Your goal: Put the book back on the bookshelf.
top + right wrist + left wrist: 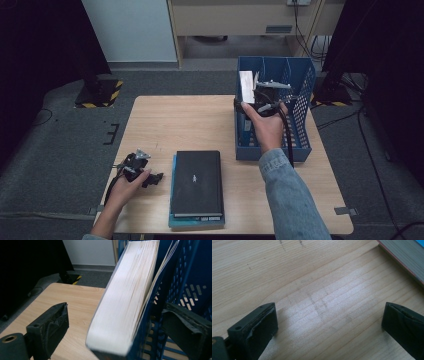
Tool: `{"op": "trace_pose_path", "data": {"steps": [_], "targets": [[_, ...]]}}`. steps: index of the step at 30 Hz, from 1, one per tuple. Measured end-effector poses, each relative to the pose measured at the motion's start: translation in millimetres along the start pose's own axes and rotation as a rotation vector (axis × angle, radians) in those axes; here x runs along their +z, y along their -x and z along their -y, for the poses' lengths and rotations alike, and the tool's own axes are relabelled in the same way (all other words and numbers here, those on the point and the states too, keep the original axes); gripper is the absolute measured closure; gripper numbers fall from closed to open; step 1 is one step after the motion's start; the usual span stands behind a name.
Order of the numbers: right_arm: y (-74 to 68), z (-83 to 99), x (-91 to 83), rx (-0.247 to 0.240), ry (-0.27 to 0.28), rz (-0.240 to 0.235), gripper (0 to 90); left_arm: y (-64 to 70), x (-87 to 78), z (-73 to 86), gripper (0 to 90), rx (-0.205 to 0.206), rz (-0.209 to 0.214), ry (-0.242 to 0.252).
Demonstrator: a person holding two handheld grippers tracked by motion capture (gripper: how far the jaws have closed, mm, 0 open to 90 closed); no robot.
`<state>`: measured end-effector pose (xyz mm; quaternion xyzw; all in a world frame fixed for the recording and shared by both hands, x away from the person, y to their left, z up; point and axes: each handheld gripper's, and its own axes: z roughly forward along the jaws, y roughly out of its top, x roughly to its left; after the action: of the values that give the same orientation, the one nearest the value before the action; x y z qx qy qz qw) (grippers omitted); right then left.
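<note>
1. My right gripper (257, 95) is at the left compartment of the blue file rack (300, 145), which stands at the far right of the table (165, 120). Its jaws stand wide, one on each side of the white-paged book (125, 302) without touching it.
2. That book stands upright on its edge in the rack, pages toward me, leaning against the blue divider. It looks seated, so I judge the step in hand is letting go and backing out.
3. To do it well, I'd keep the jaws spread and draw straight back along the book's line, so neither pad catches the cover or the rack's mesh wall and tips the book.
4. My left gripper (142, 172) rests low over bare table at the near left, jaws wide and empty, just beside the stack of books (196, 185).
5. The black book (197, 180) lies flat on top of a blue one; I'd take it next by its near long edge, sliding one jaw under the cover.
</note>
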<state>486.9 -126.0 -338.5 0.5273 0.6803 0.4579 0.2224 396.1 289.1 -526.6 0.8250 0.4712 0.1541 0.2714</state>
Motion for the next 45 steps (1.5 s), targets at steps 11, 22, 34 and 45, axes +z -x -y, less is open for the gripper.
{"op": "trace_pose_path", "data": {"steps": [11, 22, 34, 45], "targets": [[5.8, 10.7, -25.7, -0.033, -0.011, -0.040, 6.6, 0.5, 0.0, 1.2, 0.0, -0.005, -0.002, 0.009], [4.9, 33.3, -34.0, -0.054, -0.048, -0.109, 8.0, 0.6, -0.4, 3.5, 0.0, -0.003, -0.004, 0.024], [-0.2, 53.2, -43.3, -0.126, -0.101, -0.135, 11.5, -2.2, 2.0, 8.9, 0.0, -0.007, -0.006, 0.092], [-8.8, 92.3, -59.6, -0.142, -0.142, -0.206, 12.0, -3.1, 3.6, 12.5, 0.0, 0.002, -0.001, 0.136]]}}
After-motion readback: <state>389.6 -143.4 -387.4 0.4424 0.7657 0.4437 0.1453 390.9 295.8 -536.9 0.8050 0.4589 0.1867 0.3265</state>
